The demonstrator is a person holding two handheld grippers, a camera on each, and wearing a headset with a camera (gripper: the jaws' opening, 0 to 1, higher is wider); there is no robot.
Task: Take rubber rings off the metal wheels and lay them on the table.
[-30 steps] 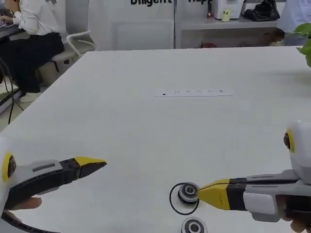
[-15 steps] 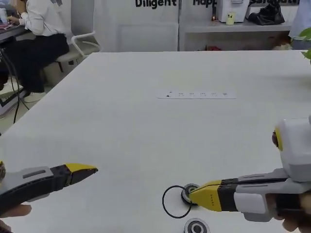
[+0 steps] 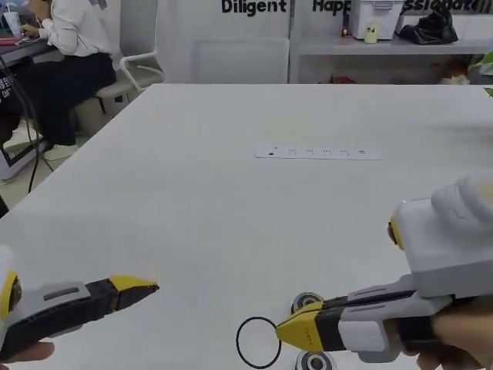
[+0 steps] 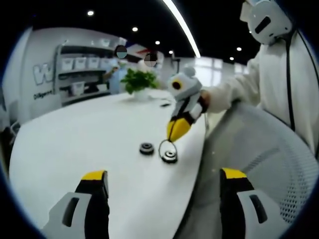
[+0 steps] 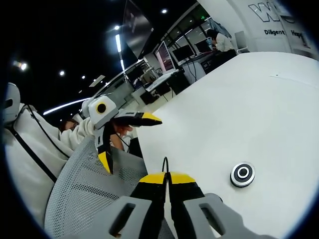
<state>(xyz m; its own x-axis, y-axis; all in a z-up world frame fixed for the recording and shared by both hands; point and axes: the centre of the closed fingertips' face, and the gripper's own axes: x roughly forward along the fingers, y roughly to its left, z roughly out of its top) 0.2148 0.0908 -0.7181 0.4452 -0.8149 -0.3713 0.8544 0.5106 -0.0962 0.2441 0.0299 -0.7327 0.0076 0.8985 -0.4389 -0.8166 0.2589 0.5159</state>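
Right hand-held gripper (image 3: 281, 331) clamped on rubber ring (image 3: 258, 342) beside metal wheels (image 3: 306, 302); I should lower ring flat onto tabletop (image 3: 231, 216) by near edge, then open slowly. Left hand-held gripper (image 3: 146, 289) wide

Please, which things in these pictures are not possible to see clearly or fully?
- Head view: the near wheel is cut by the bottom edge; whether it wears a ring is unclear.
- Head view: the far wheel is partly hidden behind the right claw.
- Head view: marks on the white strip are too small to read.
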